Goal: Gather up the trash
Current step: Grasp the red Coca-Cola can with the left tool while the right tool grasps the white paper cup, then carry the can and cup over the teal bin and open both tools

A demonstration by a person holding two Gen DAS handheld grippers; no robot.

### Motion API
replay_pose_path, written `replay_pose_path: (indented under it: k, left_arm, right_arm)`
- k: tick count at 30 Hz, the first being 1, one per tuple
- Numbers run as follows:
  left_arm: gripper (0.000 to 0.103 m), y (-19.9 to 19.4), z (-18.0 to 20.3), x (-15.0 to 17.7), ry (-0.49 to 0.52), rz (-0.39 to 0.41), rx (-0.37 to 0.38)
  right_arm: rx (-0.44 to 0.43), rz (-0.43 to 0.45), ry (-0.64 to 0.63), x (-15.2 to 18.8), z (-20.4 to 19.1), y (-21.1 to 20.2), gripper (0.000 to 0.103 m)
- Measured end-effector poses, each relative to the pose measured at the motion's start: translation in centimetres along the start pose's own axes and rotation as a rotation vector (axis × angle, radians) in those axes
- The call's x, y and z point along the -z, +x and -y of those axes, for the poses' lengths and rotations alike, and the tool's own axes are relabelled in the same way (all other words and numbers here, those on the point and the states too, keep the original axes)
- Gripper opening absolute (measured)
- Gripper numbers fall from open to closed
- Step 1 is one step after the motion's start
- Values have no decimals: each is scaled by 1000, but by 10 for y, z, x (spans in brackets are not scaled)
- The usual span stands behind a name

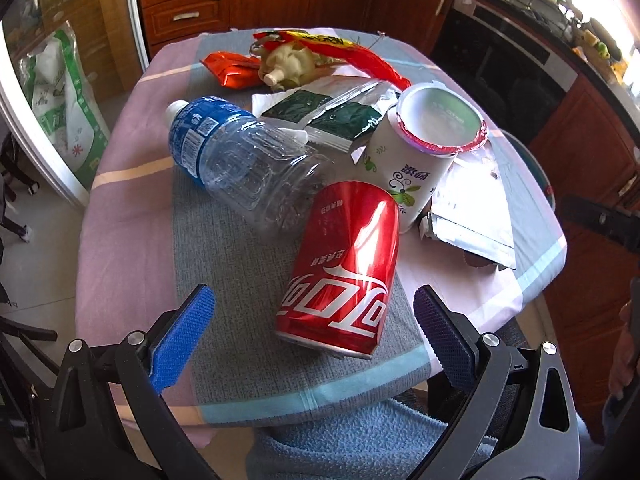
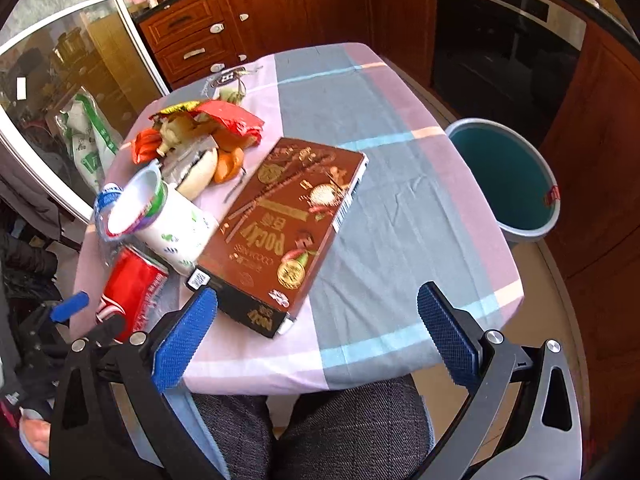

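Note:
Trash lies on a table with a checked cloth [image 1: 128,208]. A red Coca-Cola can [image 1: 344,272] lies on its side between the fingers of my open left gripper [image 1: 314,312], a little beyond the tips. Behind it lie a clear plastic bottle with a blue label [image 1: 236,152], a white yogurt cup [image 1: 416,152], a flat silvery box [image 1: 476,216], dark green packets [image 1: 320,114] and red wrappers [image 1: 236,68]. My right gripper [image 2: 318,320] is open and empty over the near table edge, its left finger by a brown Pocky box [image 2: 288,224]. The can [image 2: 134,292] and cup [image 2: 168,220] also show there.
A round grey bin with a teal inside [image 2: 508,176] stands on the floor to the right of the table. Wooden kitchen cabinets [image 2: 248,12] and a dark oven [image 2: 500,32] stand behind. A glass door [image 2: 60,64] is at the left. A grey chair seat [image 2: 344,432] is below the table edge.

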State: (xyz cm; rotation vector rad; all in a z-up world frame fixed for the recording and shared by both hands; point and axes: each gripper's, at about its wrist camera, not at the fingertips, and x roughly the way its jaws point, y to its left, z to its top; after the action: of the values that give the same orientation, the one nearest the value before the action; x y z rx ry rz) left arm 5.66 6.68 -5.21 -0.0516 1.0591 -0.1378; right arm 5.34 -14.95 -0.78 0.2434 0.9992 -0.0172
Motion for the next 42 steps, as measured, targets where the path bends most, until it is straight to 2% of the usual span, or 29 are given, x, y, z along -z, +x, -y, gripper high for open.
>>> replay_pose_path:
  k: [1,2,3,4,6,9,11,12,13,16,19,26,32,37,42]
  left_arm:
    - [97,3,1,-1,4,-2,7]
    - [90,5,1,-1,4,-8,18]
    - [84,8,2,0,2,-18,30]
    - [81,12,1,-1,0,-32,44]
    - [71,18,3,2,5,-53,62]
    - [59,25,8,7,30,-82,72]
    - [58,26,11,9,41,-78,72]
    - [58,26,12,10,44,-76,75]
    - [58,25,12,10,41,-72,79]
    - [58,17,14,11,37,-57,91]
    - [58,8,17,10,39,-43,101]
    - [58,-20,26,4,57,3,94]
    - [58,-52,37,-7,73,50,99]
    - [58,-82,73,-29,169,108,130]
    - [58,-75,147,-66,320,131,184]
  right_arm:
    - [-20,4,-4,-8,-5,1,88]
    - [-36,4,-11,-15,-11,3,83]
    - [-62,-2,-16,-23,-17,6,75]
    - [-92,-12,-19,-29,-23,10,65]
    - [-134,-36,-21,-40,-36,20,54]
    - [-180,-53,-33,-50,-55,33,53]
    - [-207,-75,-41,-51,-65,41,52]
    - [-217,-87,-45,-51,-70,47,47]
    - [-218,-100,-49,-50,-73,51,37]
    - [-235,-128,-50,-47,-75,61,16]
    - [-251,-111,-58,-46,-74,57,7]
    - [-279,-46,-34,-54,-59,31,5]
    - [-266,5,8,-57,-26,10,5]
    - [-204,58,77,-58,34,-11,5]
    - [-86,98,204,-57,122,-22,5]
